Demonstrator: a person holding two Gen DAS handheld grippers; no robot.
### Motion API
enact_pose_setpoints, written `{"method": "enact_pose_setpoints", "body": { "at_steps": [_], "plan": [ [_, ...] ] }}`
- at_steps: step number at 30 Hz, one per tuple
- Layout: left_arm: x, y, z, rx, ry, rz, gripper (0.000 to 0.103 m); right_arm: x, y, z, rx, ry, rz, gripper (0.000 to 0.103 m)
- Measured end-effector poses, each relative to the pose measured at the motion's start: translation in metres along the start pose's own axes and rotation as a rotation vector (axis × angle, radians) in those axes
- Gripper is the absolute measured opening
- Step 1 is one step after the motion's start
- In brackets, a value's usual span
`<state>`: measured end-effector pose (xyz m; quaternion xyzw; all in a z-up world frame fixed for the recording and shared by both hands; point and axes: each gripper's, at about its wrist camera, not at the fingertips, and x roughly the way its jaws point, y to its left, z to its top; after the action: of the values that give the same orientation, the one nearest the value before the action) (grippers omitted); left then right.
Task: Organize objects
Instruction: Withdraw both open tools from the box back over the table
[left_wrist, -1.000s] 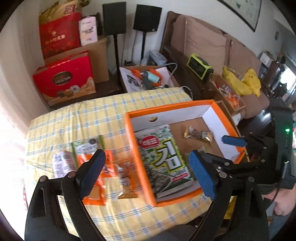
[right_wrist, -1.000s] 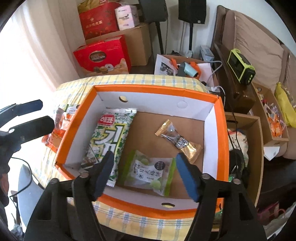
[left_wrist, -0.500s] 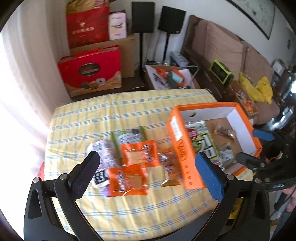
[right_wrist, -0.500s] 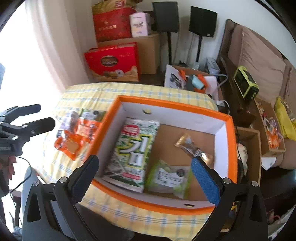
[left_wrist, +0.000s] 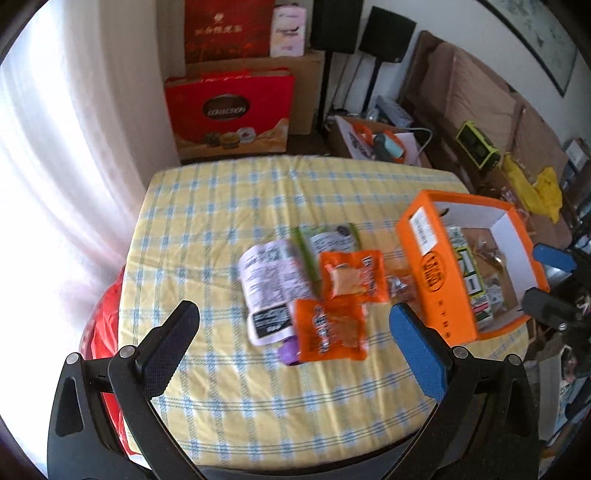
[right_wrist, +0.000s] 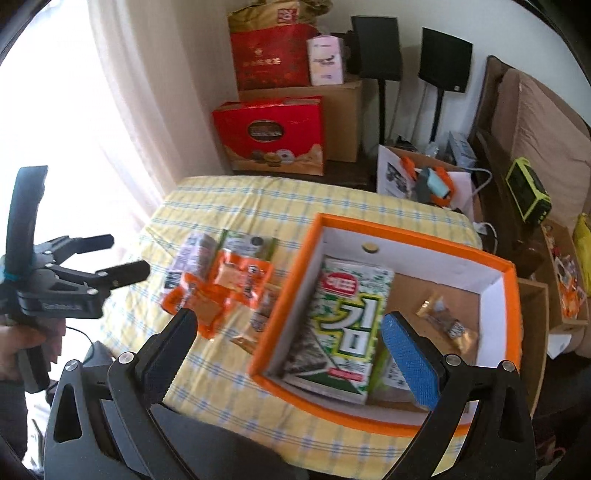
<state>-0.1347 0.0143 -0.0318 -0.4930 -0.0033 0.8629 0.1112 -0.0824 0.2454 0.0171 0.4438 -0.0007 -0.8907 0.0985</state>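
A table under a yellow-and-blue checked cloth (left_wrist: 229, 229) fills the middle of both views. On it, at the right of the left wrist frame, sits the orange box (left_wrist: 436, 273), its white-lined inside already holding a green-and-white seaweed packet (right_wrist: 347, 317) and a small gold-wrapped sweet (right_wrist: 443, 321). Left of the box, near the centre of that frame, lies the loose pile yet to be sorted: a white pouch (left_wrist: 269, 280) with a purple end, a green-edged packet (left_wrist: 328, 240) behind it, and two orange snack packets (left_wrist: 351, 277) overlapping one another, the nearer one (left_wrist: 328, 328) lying partly on the pouch. These look light, thin and crinkly — slippery film that would buckle if squeezed flat, so a pinch across a free edge or sealed seam seems the safer hold, and the nearer orange packet, being on top, looks the easiest to lift first. The left gripper (left_wrist: 295, 325) hangs above the pile at the bottom of its frame, jaws spread wide and holding nothing. The right gripper (right_wrist: 288, 339) is over the box's near edge — likewise wide apart and empty.
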Motion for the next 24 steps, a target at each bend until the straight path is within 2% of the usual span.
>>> {"method": "enact_pose_setpoints", "body": {
  "at_steps": [6,8,12,17,19,24],
  "plan": [
    [0.020,0.019,-0.013,-0.063,0.064,-0.068,0.101,0.007,0.018,0.003,-0.032,-0.017,0.038,0.101],
    [0.026,0.023,-0.017,-0.079,0.080,-0.086,0.091,0.009,0.021,0.003,-0.028,-0.024,0.064,0.097],
    [0.033,0.028,-0.018,-0.094,0.098,-0.109,0.080,0.015,0.030,0.005,-0.030,-0.032,0.106,0.073],
    [0.038,0.028,-0.017,-0.097,0.109,-0.147,0.066,0.029,0.046,0.002,-0.063,-0.001,0.133,0.055],
    [0.040,0.029,-0.016,-0.100,0.114,-0.160,0.065,0.035,0.052,0.000,-0.072,0.013,0.151,0.046],
    [0.046,0.030,-0.016,-0.108,0.131,-0.197,0.060,0.059,0.068,-0.009,-0.107,0.075,0.151,0.041]
  ]
}}
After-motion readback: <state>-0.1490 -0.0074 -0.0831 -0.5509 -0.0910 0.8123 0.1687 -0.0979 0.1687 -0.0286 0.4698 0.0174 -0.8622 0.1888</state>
